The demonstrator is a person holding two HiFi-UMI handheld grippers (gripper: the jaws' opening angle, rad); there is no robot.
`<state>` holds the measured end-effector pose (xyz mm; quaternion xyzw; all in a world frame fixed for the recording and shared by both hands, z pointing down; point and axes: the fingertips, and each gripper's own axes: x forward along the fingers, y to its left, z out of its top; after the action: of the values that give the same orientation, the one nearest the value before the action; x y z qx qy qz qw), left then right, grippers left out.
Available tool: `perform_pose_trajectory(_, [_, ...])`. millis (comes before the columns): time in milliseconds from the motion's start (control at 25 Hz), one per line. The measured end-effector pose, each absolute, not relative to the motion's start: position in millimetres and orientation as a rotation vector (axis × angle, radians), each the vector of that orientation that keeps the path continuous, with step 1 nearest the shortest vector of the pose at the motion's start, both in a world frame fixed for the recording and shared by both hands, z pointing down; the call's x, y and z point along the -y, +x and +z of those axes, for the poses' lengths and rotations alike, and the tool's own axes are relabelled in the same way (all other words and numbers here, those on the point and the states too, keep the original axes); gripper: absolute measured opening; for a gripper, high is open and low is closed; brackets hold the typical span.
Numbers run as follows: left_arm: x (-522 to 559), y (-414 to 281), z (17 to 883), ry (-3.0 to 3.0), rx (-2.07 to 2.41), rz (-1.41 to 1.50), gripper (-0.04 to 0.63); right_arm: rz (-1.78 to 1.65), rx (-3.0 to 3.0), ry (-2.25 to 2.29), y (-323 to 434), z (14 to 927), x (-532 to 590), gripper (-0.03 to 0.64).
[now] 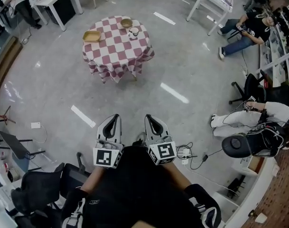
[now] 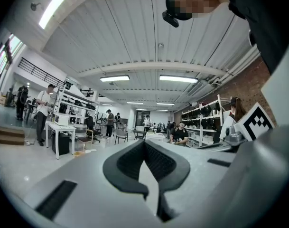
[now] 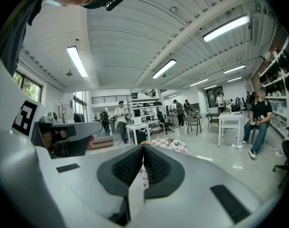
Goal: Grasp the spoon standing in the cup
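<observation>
The left gripper (image 1: 115, 118) and the right gripper (image 1: 149, 118) sit close to the person's body, each with its fingers (image 2: 127, 163) pressed together on nothing. Well apart, across the glossy grey floor (image 1: 135, 99), the small white cup (image 1: 134, 31) stands on the round red-and-white checked bench (image 1: 116, 51). Its spoon is too small to make out. The best approach is probably to walk close first, part one gripper's fingers, then come down around the handle.

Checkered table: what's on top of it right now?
On the checkered table: a flat yellow tray, a tan bowl and a white cup, near its far edge. The cloth hides everything underneath; the spoon is too small to make out.
</observation>
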<state>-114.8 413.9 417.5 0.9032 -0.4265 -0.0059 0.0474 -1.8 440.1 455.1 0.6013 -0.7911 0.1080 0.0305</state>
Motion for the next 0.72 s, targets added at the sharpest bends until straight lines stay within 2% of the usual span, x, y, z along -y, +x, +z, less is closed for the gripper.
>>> perform_pose_trajectory(400, [-415.8,-78.7,420.6,2.749,1.374,0.001,0.008,0.338,2.495,1.741,22.7,470.9,-431.4,0.028])
perform_pose_trajectory(720, [-374.2,-67.6,441.1,2.704,1.39,0.057,0.008,0.35,2.508,1.711,37.1,485.9,-389.4,0.027])
